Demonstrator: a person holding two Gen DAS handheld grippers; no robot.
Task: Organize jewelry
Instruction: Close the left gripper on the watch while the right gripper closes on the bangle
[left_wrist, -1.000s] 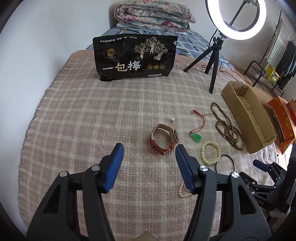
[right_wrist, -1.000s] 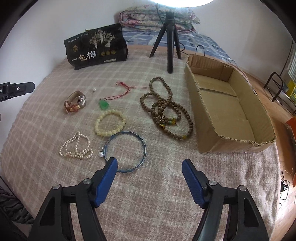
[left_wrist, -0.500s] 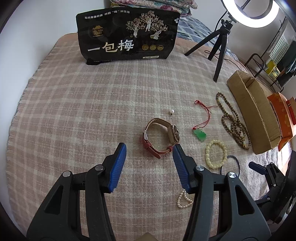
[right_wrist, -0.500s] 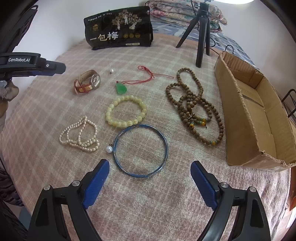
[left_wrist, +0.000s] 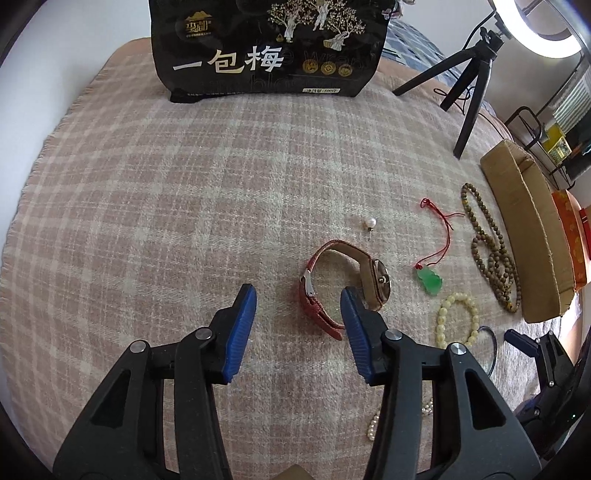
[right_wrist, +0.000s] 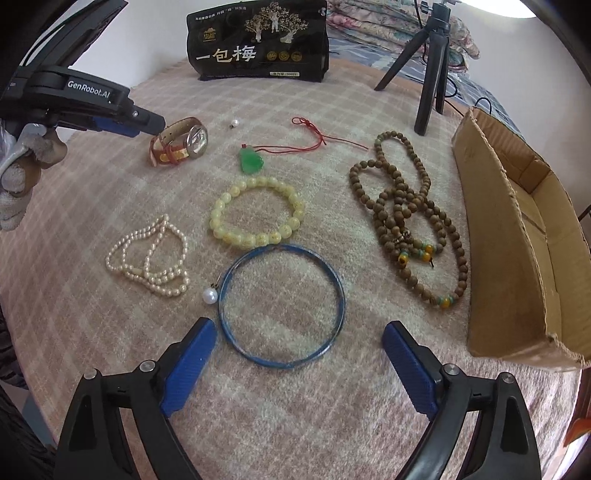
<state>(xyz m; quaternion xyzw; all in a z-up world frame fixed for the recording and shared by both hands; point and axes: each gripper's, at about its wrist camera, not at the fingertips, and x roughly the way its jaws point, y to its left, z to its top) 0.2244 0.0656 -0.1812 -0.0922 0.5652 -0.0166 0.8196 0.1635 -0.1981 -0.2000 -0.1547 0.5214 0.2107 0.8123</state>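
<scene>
2 grippers hang over the checked blanket (right_wrist: 110, 332), and parts of the scene get lost behind them. From the left wrist view, the pearl necklace (left_wrist: 373, 430) shows only as a few beads past the black arm at 5 o'clock, and the blue bangle (left_wrist: 493, 343) is a mere sliver at 4 o'clock. The watch (left_wrist: 345, 282) is partly covered by the right-hand pad. The cardboard box (right_wrist: 517, 266) is cut off at the frame edge at 3 o'clock in the right wrist view, and the ring light (left_wrist: 546, 33) is clipped at 1 o'clock.

Counting near to far from the right wrist: 1 blue bangle (right_wrist: 282, 306), 1 loose pearl (right_wrist: 209, 295) touching its rim at 9 o'clock, 1 pearl necklace (right_wrist: 151, 258), 1 yellow bead bracelet (right_wrist: 257, 211), 1 brown bead strand (right_wrist: 406, 214), 1 green pendant (right_wrist: 252, 160) on a red cord, 1 watch (right_wrist: 181, 142), 1 small pearl stud (right_wrist: 234, 122), 1 tripod (right_wrist: 430, 66), 1 black snack bag (right_wrist: 258, 42).

The right gripper (right_wrist: 299, 362) has just been opening and stands spread very wide, nothing between its pads, the bangle just ahead at 12 o'clock. The left gripper (left_wrist: 297, 325) has just been closing, about half spread; its pads grip nothing, with the watch's red strap just ahead at 1 o'clock. A gloved hand (right_wrist: 22, 177) holds it.
</scene>
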